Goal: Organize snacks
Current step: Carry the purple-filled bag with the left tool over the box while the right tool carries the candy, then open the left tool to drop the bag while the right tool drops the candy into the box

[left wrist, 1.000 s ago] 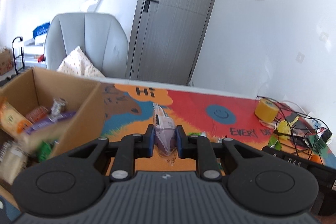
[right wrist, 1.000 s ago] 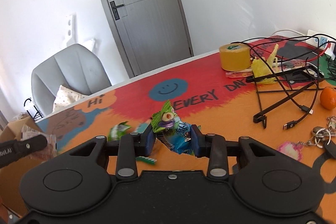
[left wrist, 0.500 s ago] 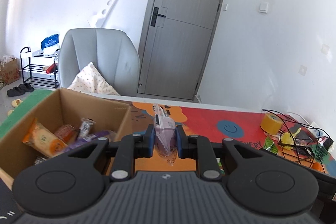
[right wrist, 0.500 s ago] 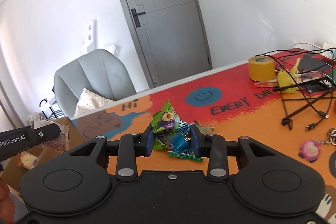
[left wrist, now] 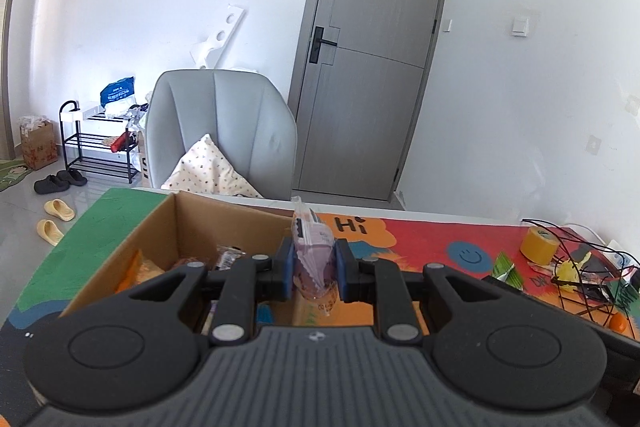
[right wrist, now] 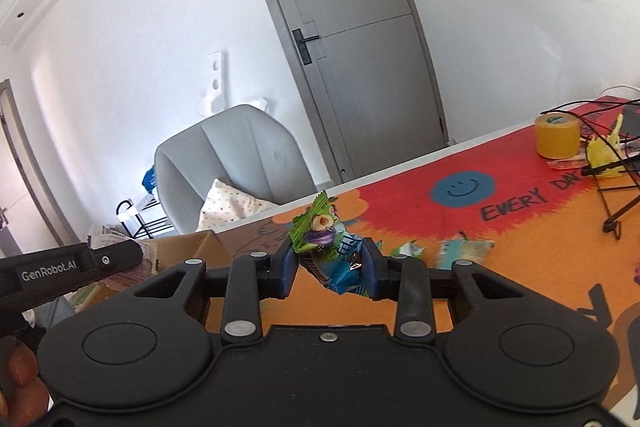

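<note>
Biggest risk I see: the right gripper (right wrist: 329, 269) is clamped on two or three crinkly packets (right wrist: 324, 247) at once, so one could slip out onto the table (right wrist: 500, 267) before it gets to the box (left wrist: 176, 227). The left gripper (left wrist: 313, 269) is squeezed tight on a thin purple pouch (left wrist: 310, 247), held on edge right over the box's near wall; let go too soon and it may land outside. Both grippers tilt gently downward, side by side, right one still short of the box.
</note>
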The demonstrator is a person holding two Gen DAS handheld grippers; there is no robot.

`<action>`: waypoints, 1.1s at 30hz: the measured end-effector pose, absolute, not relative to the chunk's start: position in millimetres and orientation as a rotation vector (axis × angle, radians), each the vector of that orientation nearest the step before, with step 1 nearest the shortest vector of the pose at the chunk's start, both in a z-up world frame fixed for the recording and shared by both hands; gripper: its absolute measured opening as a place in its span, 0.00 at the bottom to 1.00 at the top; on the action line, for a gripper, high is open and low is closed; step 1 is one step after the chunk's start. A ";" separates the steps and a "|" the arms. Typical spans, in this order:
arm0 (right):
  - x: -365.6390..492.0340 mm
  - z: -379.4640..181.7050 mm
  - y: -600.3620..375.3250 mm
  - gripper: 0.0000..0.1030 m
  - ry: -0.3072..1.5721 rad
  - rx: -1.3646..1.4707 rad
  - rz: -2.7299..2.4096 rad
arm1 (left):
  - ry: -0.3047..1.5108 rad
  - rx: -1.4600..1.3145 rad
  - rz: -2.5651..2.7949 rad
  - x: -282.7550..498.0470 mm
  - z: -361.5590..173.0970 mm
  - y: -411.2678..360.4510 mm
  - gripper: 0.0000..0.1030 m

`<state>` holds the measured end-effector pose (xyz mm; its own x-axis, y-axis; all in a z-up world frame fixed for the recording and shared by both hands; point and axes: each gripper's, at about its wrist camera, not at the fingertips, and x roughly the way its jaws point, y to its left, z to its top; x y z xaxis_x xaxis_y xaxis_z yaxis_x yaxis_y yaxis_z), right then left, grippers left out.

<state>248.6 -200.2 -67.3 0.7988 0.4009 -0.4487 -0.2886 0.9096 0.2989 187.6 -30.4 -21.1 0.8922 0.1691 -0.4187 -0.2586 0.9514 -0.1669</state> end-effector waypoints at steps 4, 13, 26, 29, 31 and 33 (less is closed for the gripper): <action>245.2 -66.6 -186.9 0.33 0.530 0.211 0.398 | 0.419 -0.233 0.239 183.6 -21.1 -15.7 0.19; 242.9 -60.9 -154.6 0.33 0.530 0.172 0.465 | 0.446 -0.274 0.280 167.8 -27.0 15.4 0.19; 239.6 -51.8 -120.1 0.33 0.537 0.120 0.541 | 0.485 -0.314 0.307 158.6 -28.9 45.0 0.30; 238.2 -49.8 -113.7 0.33 0.540 0.111 0.553 | 0.473 -0.329 0.337 156.2 -27.2 55.9 0.32; 238.0 -48.2 -107.6 0.33 0.543 0.101 0.563 | 0.469 -0.340 0.351 154.1 -26.8 63.4 0.34; 237.2 -47.0 -102.0 0.33 0.548 0.096 0.576 | 0.464 -0.352 0.366 151.2 -26.4 70.1 0.38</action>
<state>237.2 -102.0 -47.0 0.7005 0.5414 -0.4649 -0.4917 0.8383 0.2354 151.2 70.1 -26.4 0.8325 0.2589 -0.4898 -0.4159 0.8761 -0.2438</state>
